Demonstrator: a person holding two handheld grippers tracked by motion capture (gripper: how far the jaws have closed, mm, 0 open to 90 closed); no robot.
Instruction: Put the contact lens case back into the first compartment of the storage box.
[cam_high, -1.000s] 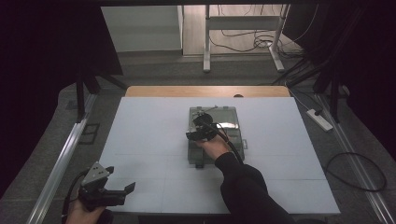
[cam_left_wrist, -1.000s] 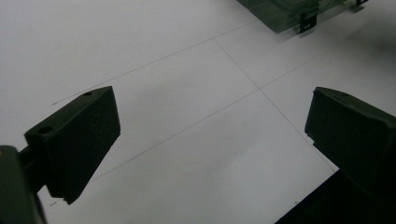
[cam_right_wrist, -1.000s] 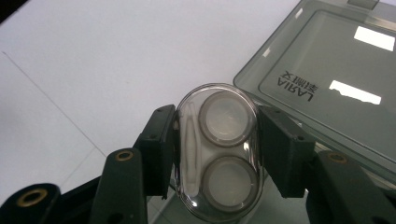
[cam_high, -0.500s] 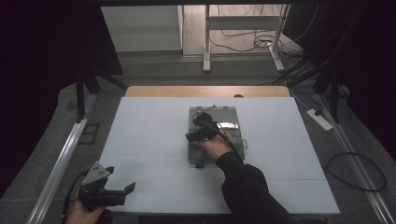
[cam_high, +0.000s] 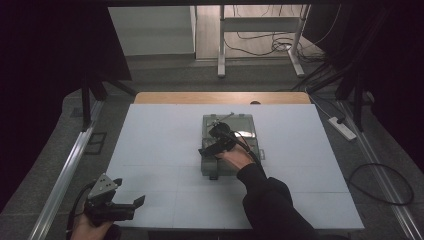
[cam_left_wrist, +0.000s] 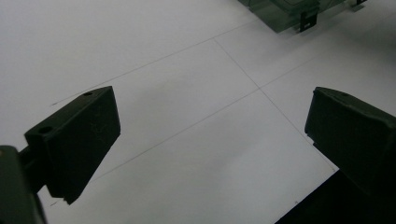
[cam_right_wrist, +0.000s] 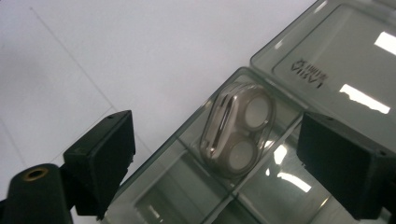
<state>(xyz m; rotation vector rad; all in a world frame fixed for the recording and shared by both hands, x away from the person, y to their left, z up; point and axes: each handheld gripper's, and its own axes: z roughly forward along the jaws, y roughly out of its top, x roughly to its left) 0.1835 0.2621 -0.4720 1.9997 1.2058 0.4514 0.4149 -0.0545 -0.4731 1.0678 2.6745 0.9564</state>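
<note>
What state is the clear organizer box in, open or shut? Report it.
Open. The organizer box has its lid swung back flat, baring compartments; a small two-lobed case sits in one.

The white table top (cam_high: 160, 140) lies bare across its left half, its far strip and its right side; a gripper could pass freely there; the one obstacle on it is the grey compartment box (cam_high: 231, 145), standing just right of centre with its clear lid (cam_right_wrist: 336, 60) folded open toward the far side; the right gripper (cam_high: 216, 141) hangs over the box with jaws spread wide, its arm crossing the near-right part of the table; under those jaws a small two-lobed case (cam_right_wrist: 238, 130) occupies one compartment, the neighbouring compartments being empty; the left gripper (cam_high: 117, 205), jaws apart, sits at the near-left corner, well apart from the box, with bare table between.
</note>
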